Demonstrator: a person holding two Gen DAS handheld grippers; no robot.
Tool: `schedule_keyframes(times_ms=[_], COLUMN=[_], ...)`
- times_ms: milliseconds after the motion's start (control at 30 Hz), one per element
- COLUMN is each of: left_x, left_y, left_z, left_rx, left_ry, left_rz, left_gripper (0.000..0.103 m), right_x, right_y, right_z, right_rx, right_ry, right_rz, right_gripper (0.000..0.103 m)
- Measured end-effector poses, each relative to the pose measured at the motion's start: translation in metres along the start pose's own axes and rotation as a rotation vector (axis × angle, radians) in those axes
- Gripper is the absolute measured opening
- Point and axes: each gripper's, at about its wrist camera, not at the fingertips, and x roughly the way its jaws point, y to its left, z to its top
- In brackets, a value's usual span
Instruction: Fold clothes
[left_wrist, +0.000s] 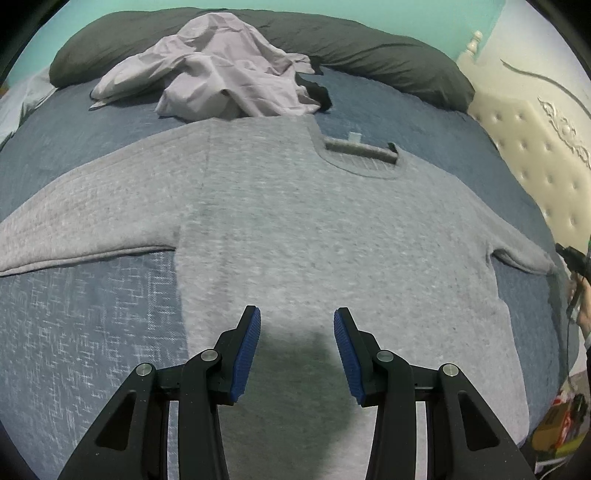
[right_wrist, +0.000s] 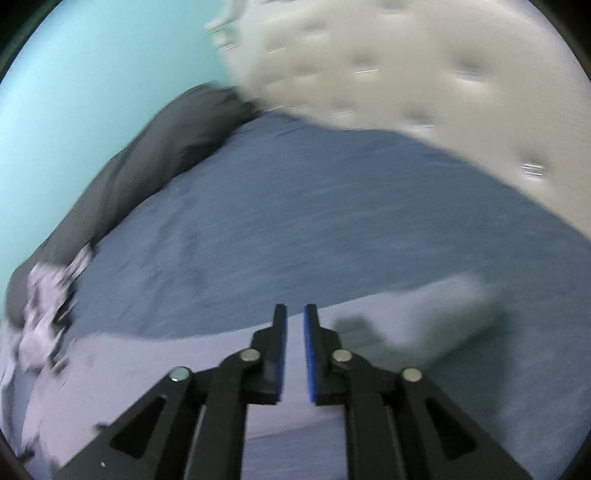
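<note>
Left gripper (left_wrist: 297, 332): jaws held moderately apart, nothing between the 2 blue pads (left_wrist: 246, 356), gripping nothing. It hangs over the lower body of the grey sweater (left_wrist: 295, 229) and casts a dark shadow on the knit just below the pads; contact with the fabric cannot be told.

Right gripper (right_wrist: 295, 325): jaws only a narrow slit apart, blue pads (right_wrist: 309, 354) not touching, nothing clamped between them. This view is heavily motion-blurred. Pale grey fabric sits directly under and ahead of its fingertips, with 1 sleeve end (right_wrist: 436, 314) just to the right of the tips; touching or not cannot be told.

Sweater: lies flat, front up, spread on the blue bedspread (left_wrist: 85, 332) right ahead of the left gripper. Neckline (left_wrist: 360, 153) points away from the gripper, white tag visible at the collar. Both sleeves stretched out sideways, 1 to each side of the gripper, unfolded. Fabric is smooth, few creases.

Beyond the sweater's collar, farther from the left gripper: a crumpled lilac garment (left_wrist: 221, 70) in a heap, its edge touching the sweater's shoulder. Behind that, a long dark grey pillow (left_wrist: 369, 48). Cream tufted headboard (left_wrist: 524, 155) off to the gripper's right.
</note>
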Motion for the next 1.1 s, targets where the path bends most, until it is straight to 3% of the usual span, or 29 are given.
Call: schedule_keyframes(times_ms=[67, 300, 467, 633, 700, 733, 1100], left_x=[0.003, 0.03, 0.057, 0.088, 0.105, 0.111, 0.17], left_y=[0.008, 0.018, 0.008, 0.003, 0.001, 0.0, -0.012], left_z=[0.008, 0.076, 0.13, 0.17, 0.186, 0.19, 0.228], left_rx=[-0.016, -0.008, 0.05, 0.095, 0.117, 0.126, 0.225], left_ry=[-0.006, -0.033, -0.055, -0.04, -0.026, -0.025, 0.002], left_rz=[-0.008, -0.03, -0.041, -0.053, -0.049, -0.045, -0.03], left_gripper=[0.045, 0.045, 0.051, 0.051, 0.051, 0.051, 0.052], right_x=[0.012, 0.065, 0.093, 0.134, 0.15, 0.158, 0.219], right_y=[0.044, 0.215, 0.307, 0.363, 0.378, 0.385, 0.445], right_z=[-0.003, -0.031, -0.061, -0.065, -0.065, -0.065, -0.073], right_rx=[-0.043, -0.22, -0.34, -0.419, -0.431, -0.44, -0.602], right_ry=[0.033, 0.16, 0.24, 0.282, 0.305, 0.315, 0.358], right_rz=[0.071, 0.263, 0.322, 0.328, 0.333, 0.334, 0.299], right_gripper=[0.03, 0.03, 0.03, 0.034, 0.053, 0.054, 0.054])
